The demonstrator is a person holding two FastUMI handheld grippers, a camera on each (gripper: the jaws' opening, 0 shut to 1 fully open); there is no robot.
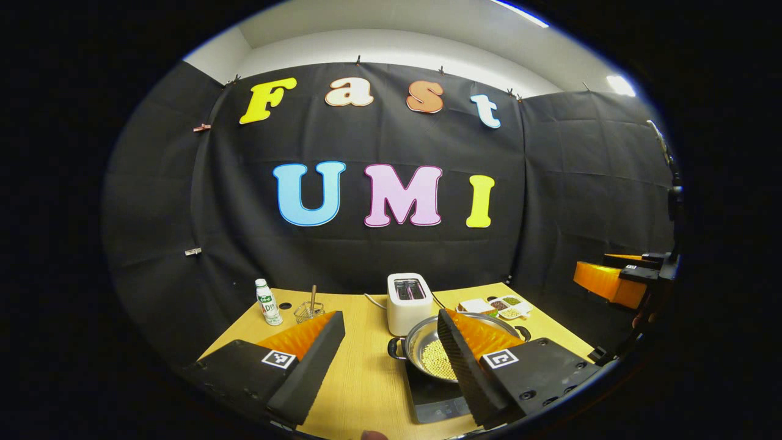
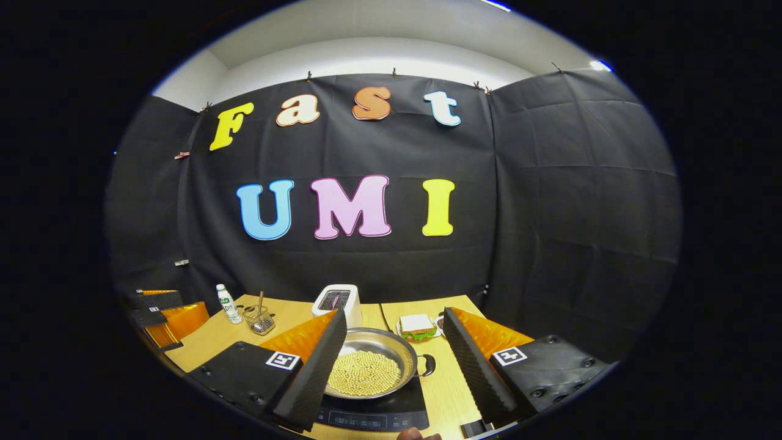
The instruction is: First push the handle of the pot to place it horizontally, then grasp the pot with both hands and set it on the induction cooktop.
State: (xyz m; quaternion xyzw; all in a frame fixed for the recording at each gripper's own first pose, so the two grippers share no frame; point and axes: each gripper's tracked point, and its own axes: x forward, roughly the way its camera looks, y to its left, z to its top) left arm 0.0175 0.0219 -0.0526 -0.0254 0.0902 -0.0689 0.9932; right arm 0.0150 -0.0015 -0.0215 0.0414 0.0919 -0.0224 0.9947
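One pot [image 2: 372,360], steel, holding a heap of pale round beans [image 2: 364,373], sits on the one black induction cooktop [image 2: 372,415] on the wooden table [image 1: 366,379], its two side handles level. Two grippers, left gripper [image 1: 391,360] and right gripper [image 2: 391,360], each with fingers spread wide and holding nothing, raised above the table. Also on the table: one white toaster [image 1: 408,302], one bottle [image 1: 267,302], one wire basket [image 1: 307,312], one sandwich [image 2: 417,326].
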